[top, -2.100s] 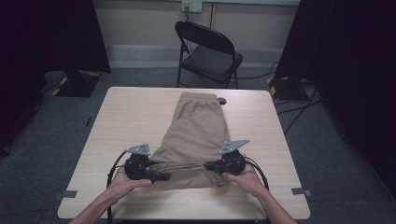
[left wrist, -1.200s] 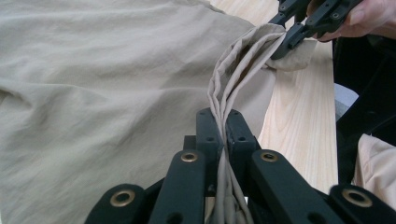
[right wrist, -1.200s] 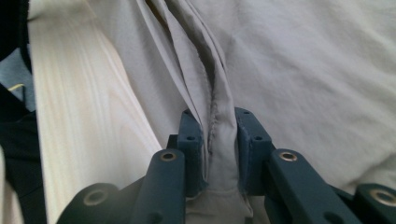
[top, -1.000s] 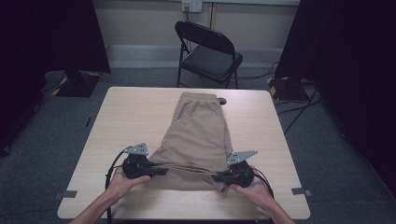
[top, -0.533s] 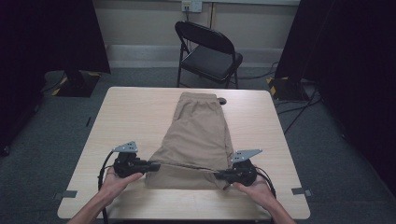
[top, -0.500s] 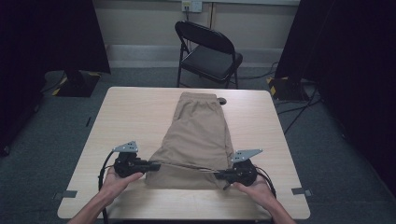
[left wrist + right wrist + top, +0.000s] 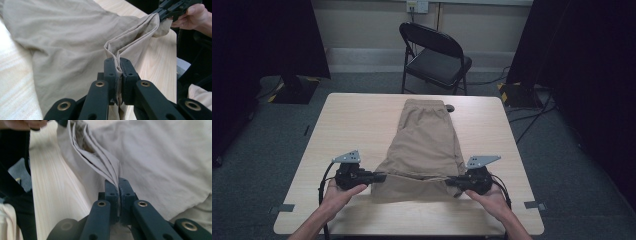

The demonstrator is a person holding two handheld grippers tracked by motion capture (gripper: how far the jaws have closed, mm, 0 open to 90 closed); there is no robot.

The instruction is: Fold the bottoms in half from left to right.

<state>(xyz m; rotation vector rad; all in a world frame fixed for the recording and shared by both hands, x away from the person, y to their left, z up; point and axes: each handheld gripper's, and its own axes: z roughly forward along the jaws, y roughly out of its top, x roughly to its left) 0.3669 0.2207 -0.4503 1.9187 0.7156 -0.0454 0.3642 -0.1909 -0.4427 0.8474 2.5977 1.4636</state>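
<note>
Tan shorts (image 7: 427, 140) lie flat on the wooden table (image 7: 357, 115), waistband at the far end. My left gripper (image 7: 379, 176) pinches the near hem at its left corner; its jaws have just been closing on the folded cloth (image 7: 117, 53). My right gripper (image 7: 449, 181) is shut on the hem's right corner, with several layers of cloth (image 7: 110, 170) bunched between its pads. The hem runs as a taut raised edge between the two grippers, a little above the table. In the left gripper view, the right gripper (image 7: 172, 7) holds the far end of that edge.
A black folding chair (image 7: 437, 50) stands behind the table's far edge. A small dark object (image 7: 450, 108) lies beside the waistband. Bare wood flanks the shorts on both sides. Dark curtains and cables border the carpeted floor.
The left gripper has shifted outward to the left and the right gripper toward the near edge, stretching the hem straight between them. Little differs over the last half second.
</note>
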